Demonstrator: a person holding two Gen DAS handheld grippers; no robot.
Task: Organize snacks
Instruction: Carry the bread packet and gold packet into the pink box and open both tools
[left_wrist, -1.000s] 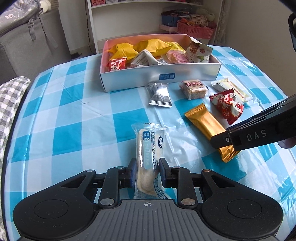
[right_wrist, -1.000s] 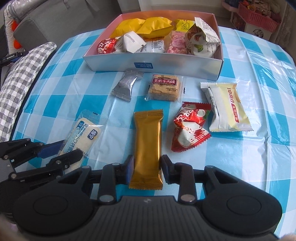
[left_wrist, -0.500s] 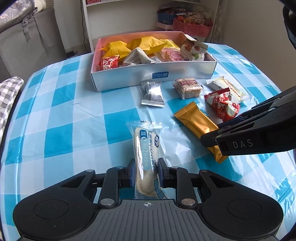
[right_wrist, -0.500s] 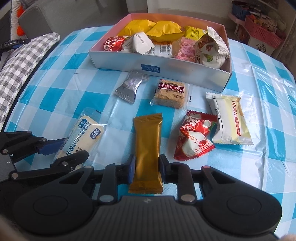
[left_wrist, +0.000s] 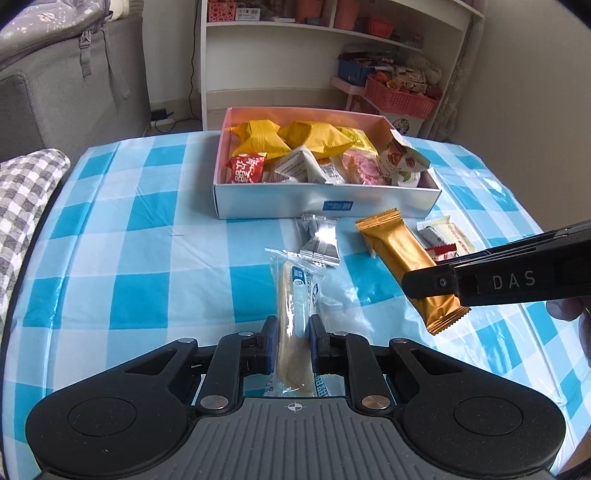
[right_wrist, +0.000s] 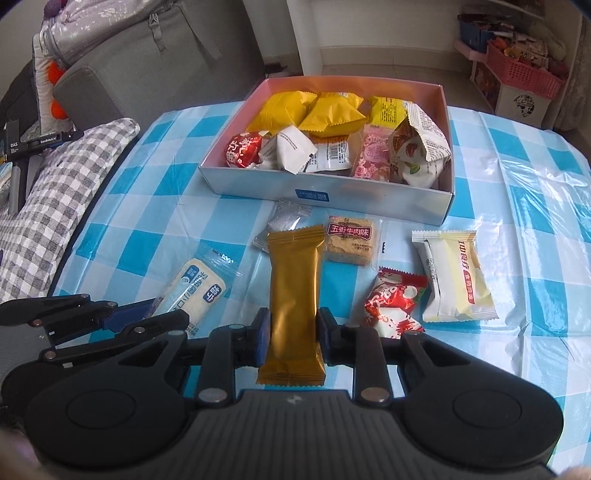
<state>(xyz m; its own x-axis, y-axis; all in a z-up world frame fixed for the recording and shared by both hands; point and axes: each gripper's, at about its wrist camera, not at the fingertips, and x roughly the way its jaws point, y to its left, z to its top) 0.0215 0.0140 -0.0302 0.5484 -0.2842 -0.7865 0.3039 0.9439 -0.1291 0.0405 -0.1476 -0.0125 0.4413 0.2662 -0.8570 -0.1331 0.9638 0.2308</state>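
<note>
Right gripper (right_wrist: 291, 334) pinches a gold bar (right_wrist: 294, 295) above a blue checked tablecloth (right_wrist: 517, 206). Beyond it, a snack-filled box (right_wrist: 332, 188). Loose packets lie nearby: silver (right_wrist: 282, 221), biscuit (right_wrist: 351, 240), red (right_wrist: 395, 302), cream (right_wrist: 454, 273).

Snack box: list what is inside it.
The snack box holds two yellow packets, a red packet, a white folded packet, a pink packet and an opened newsprint-patterned bag. Anything beneath them is covered.
</note>
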